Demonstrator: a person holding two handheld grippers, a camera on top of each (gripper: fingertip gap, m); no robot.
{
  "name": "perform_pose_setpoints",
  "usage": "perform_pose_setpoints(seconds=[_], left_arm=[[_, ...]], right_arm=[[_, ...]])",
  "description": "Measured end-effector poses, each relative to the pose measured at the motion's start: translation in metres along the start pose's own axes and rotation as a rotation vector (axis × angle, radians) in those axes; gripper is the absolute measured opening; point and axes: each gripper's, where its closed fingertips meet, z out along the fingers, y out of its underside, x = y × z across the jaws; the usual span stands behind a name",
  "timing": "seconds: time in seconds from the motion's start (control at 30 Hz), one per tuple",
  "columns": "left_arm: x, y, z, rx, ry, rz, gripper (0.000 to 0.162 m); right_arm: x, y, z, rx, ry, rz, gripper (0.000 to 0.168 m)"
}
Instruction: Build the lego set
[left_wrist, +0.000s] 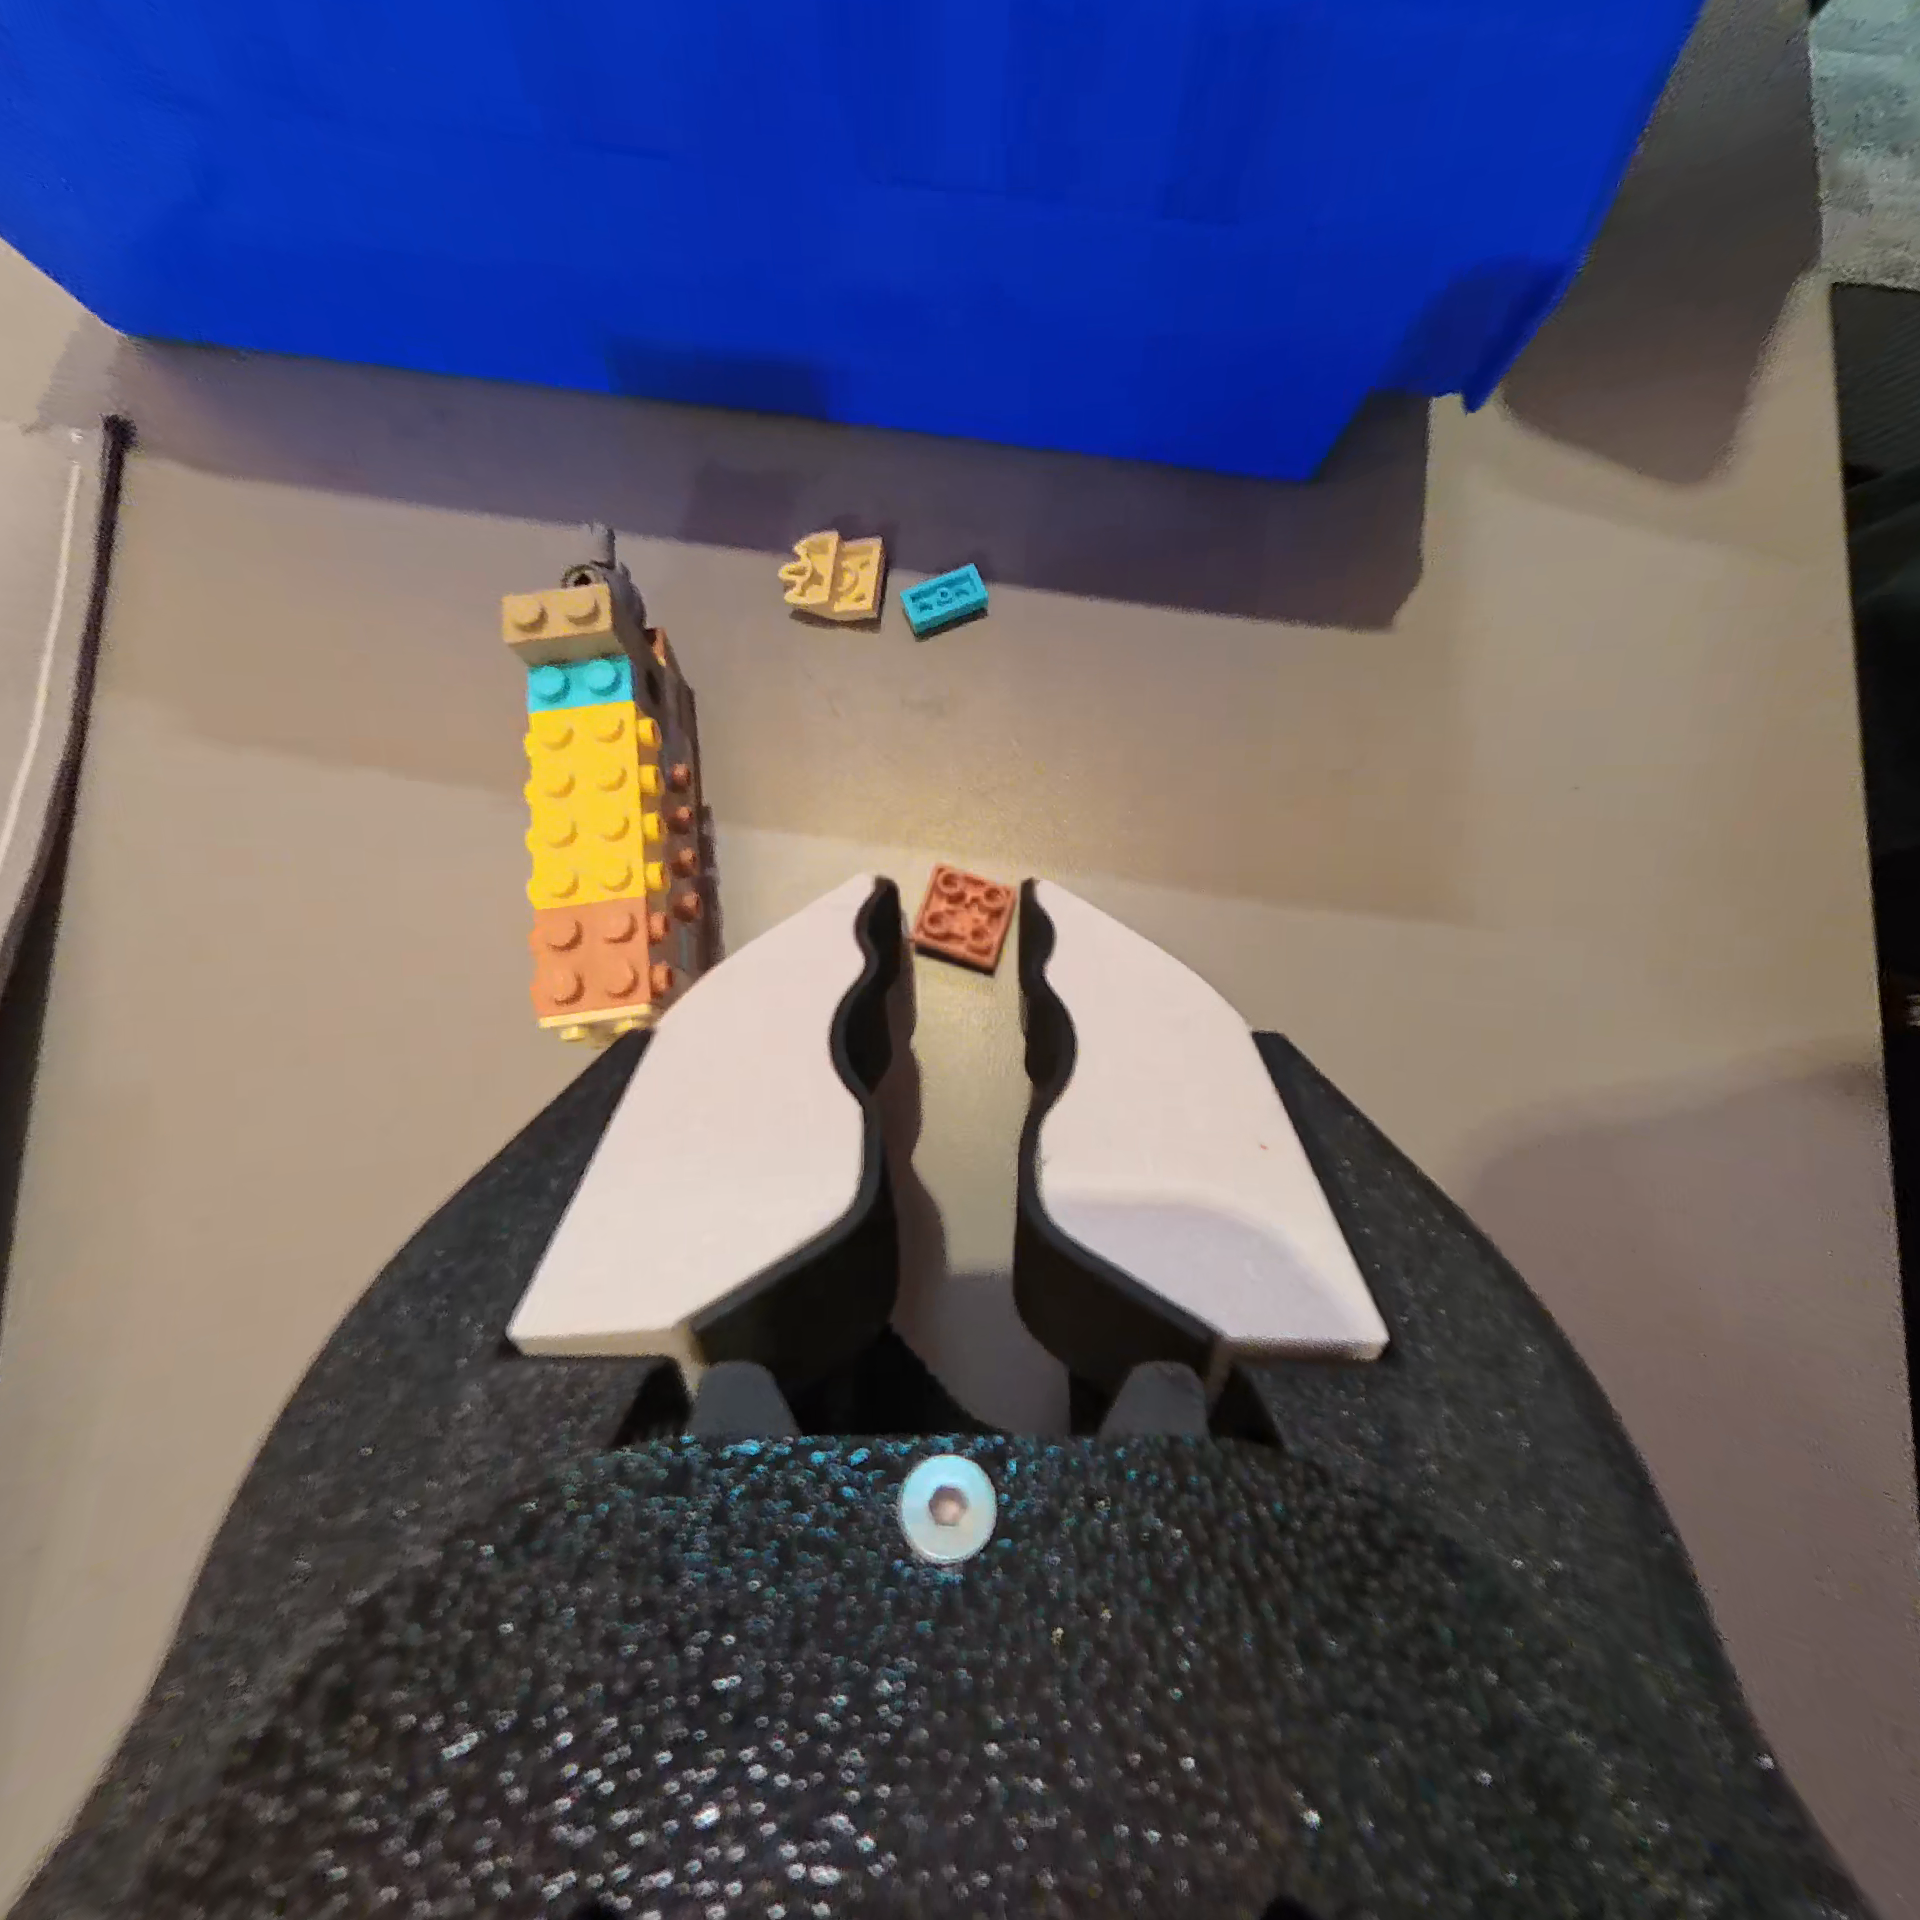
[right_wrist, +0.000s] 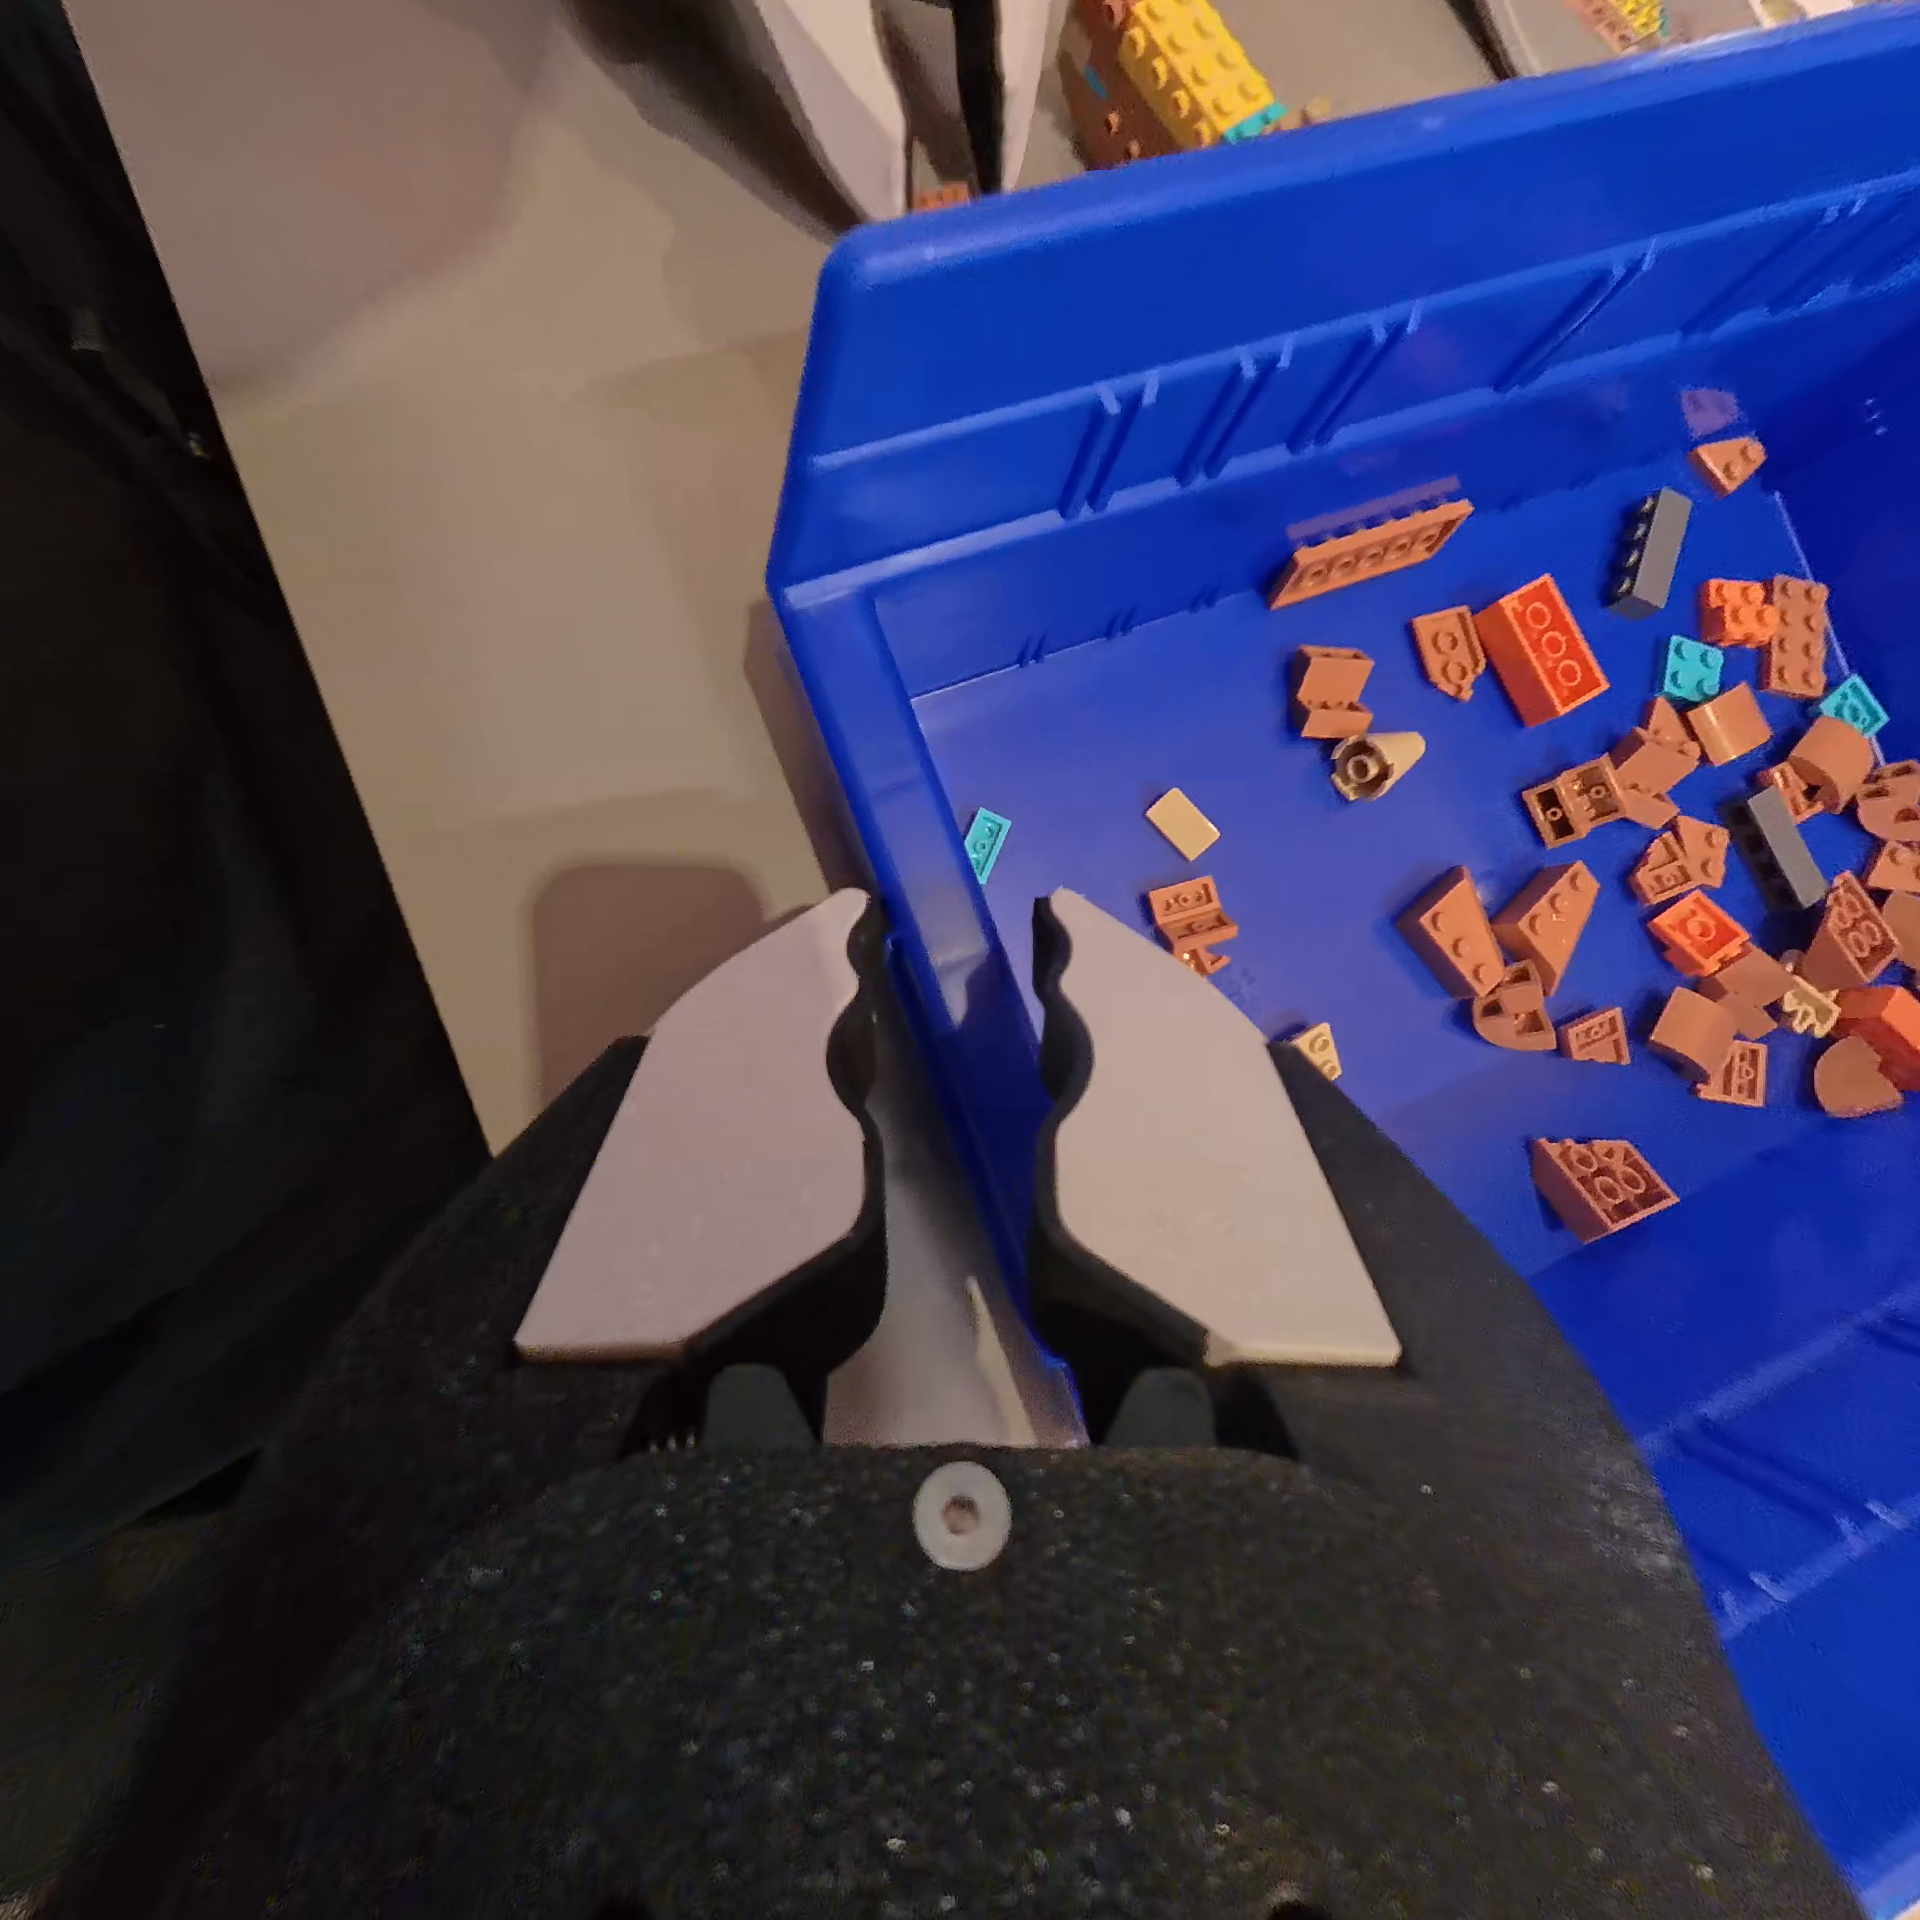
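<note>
In the left wrist view a partly built lego model (left_wrist: 597, 821) of tan, teal, yellow and brown bricks lies on the grey table. My left gripper (left_wrist: 954, 896) is open, its fingertips on either side of a small brown square plate (left_wrist: 964, 918) lying studs down. A tan piece (left_wrist: 834, 578) and a teal plate (left_wrist: 942, 600) lie farther off. In the right wrist view my right gripper (right_wrist: 954, 920) is open and empty, straddling the near left rim of the blue bin (right_wrist: 1039, 436). The bin holds several loose brown, orange, teal and grey bricks (right_wrist: 1621, 831).
The blue bin's wall (left_wrist: 831, 208) fills the far side of the left wrist view. The model (right_wrist: 1184, 73) and the other gripper's fingers (right_wrist: 831, 114) show beyond the bin in the right wrist view. A dark edge (left_wrist: 73, 644) borders the table at left. The grippers' ends are close to 15 cm from one another. My right tips are about 12 cm from the teal plate (left_wrist: 942, 600), my left tips only 6 cm.
</note>
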Motion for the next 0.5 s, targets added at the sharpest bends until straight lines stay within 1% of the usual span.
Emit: perform_pose_setpoints(seconds=[0.03, 0.17, 0.27, 0.4, 0.5], left_arm=[[0.0, 0.0, 0.0, 0.003, 0.002, -0.003, 0.022], [0.002, -0.004, -0.004, 0.042, 0.03, -0.009, 0.024], [-0.002, -0.017, -0.015, 0.129, 0.036, -0.01, 0.024], [-0.024, -0.032, -0.031, 0.213, -0.053, -0.026, 0.028], [-0.042, -0.03, -0.033, 0.157, -0.136, -0.015, 0.031]], right_arm=[[0.002, -0.001, 0.001, 0.007, 0.001, 0.005, 0.028], [0.007, -0.004, 0.004, 0.035, 0.003, 0.018, 0.03], [0.012, -0.006, 0.007, 0.061, 0.006, 0.038, 0.032], [0.019, -0.009, 0.011, 0.087, 0.016, 0.055, 0.034], [0.025, -0.011, 0.013, 0.091, 0.029, 0.057, 0.033]])
